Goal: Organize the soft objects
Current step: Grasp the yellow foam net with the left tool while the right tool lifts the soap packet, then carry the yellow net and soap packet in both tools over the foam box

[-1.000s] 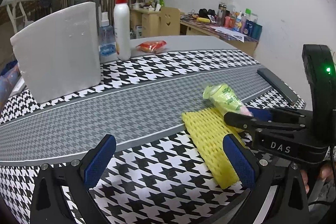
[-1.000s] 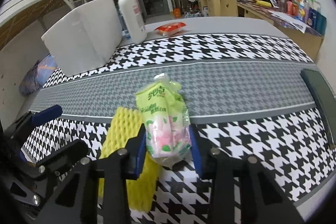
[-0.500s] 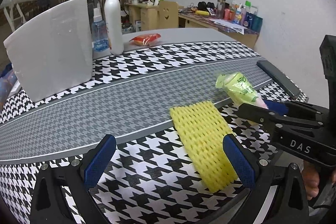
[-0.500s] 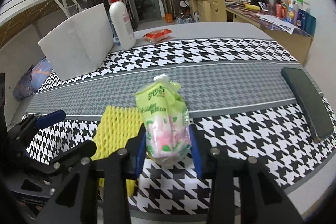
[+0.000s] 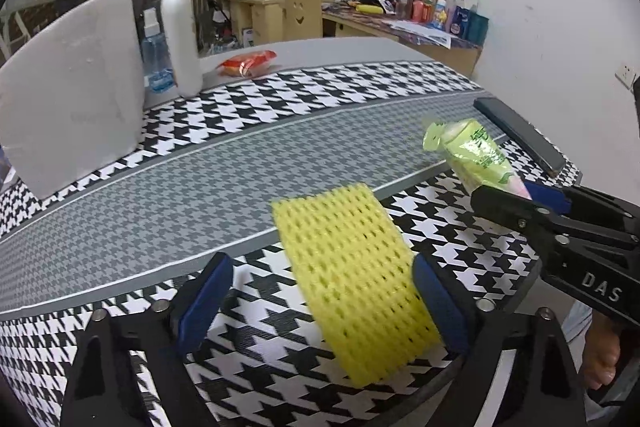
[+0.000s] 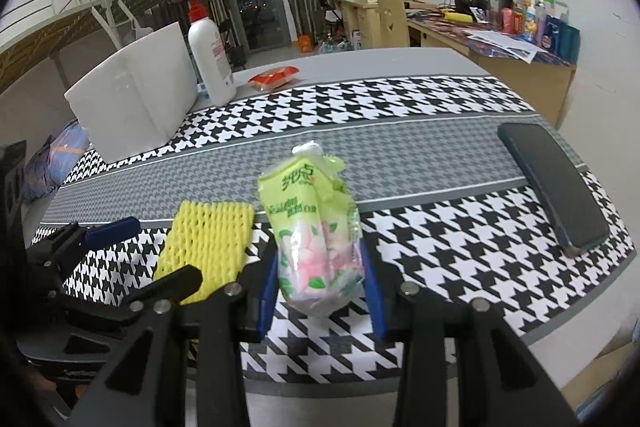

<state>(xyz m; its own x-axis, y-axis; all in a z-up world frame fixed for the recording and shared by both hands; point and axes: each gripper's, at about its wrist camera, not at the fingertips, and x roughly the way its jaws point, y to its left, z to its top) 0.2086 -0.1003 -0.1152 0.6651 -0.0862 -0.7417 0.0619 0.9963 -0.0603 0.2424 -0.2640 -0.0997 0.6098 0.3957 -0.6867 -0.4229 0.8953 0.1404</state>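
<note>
My right gripper is shut on a green and pink tissue pack and holds it above the houndstooth table. The pack also shows in the left wrist view, to the right of the right gripper's black body. A yellow foam net sleeve lies flat on the table near the front edge, between the fingers of my open left gripper, close to the right pad. The sleeve also shows in the right wrist view, left of the pack.
A white foam block, a white pump bottle, a small clear bottle and a red snack packet stand at the back left. A dark flat case lies at the table's right edge.
My right gripper has lifted the tissue pack off the sleeve and moved it right and back. The left gripper has shifted so the sleeve now lies more between its fingers.
</note>
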